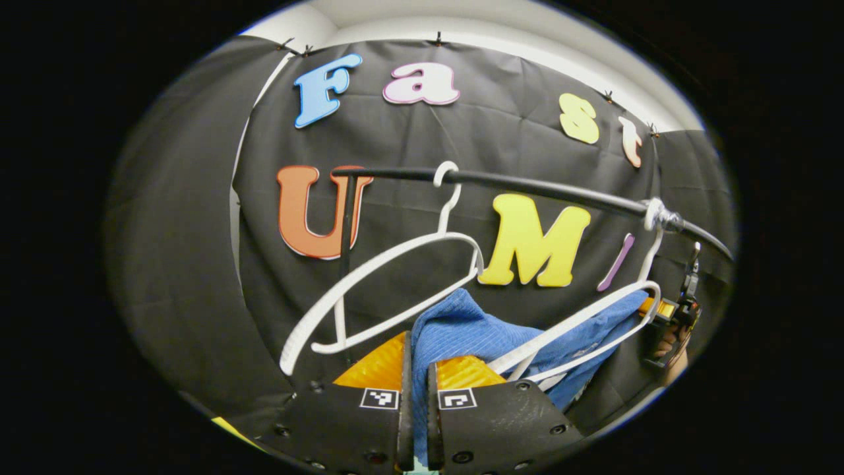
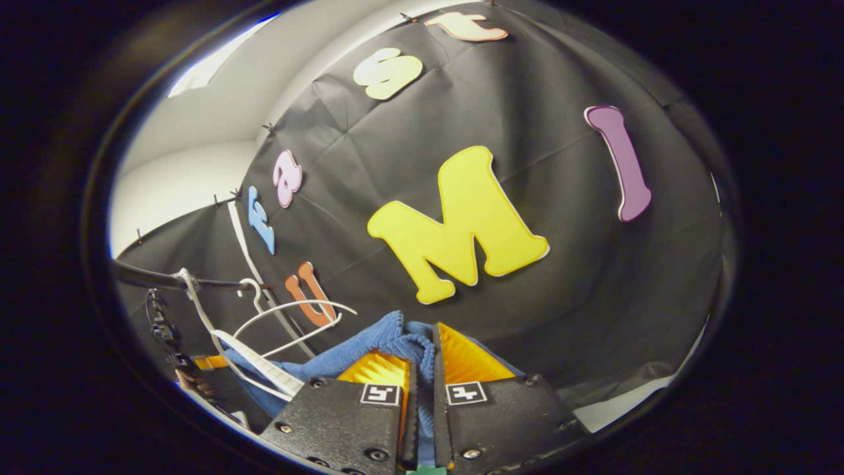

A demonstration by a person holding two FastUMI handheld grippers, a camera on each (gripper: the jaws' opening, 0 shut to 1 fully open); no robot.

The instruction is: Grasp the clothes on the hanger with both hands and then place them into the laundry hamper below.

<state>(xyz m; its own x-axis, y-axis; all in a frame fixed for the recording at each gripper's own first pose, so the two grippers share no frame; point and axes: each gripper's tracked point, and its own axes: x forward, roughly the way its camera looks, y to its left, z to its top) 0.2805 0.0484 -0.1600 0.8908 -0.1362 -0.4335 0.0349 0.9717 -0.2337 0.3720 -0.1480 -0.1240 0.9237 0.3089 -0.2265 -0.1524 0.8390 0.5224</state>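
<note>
Left gripper view: left gripper [image 1: 417, 389] and right gripper [image 2: 422, 382] each pinch the blue garment [image 1: 461, 330] draped on the white hanger [image 1: 580, 323] at five o'clock; lift evenly, avoid snagging.

I can make out no words, numbers or brand names on the gear from here. The only signs are small square black-and-white coded markers [image 1: 379, 398], blocky patterns without letters. One pair sits on the left gripper [image 1: 417, 359] at six o'clock in the left gripper view. A matching pair [image 2: 380, 394] sits on the right gripper [image 2: 422, 353] at six o'clock in the right gripper view. Each pair flanks the blue knitted garment [image 1: 461, 330] clamped between the fingers.
</note>
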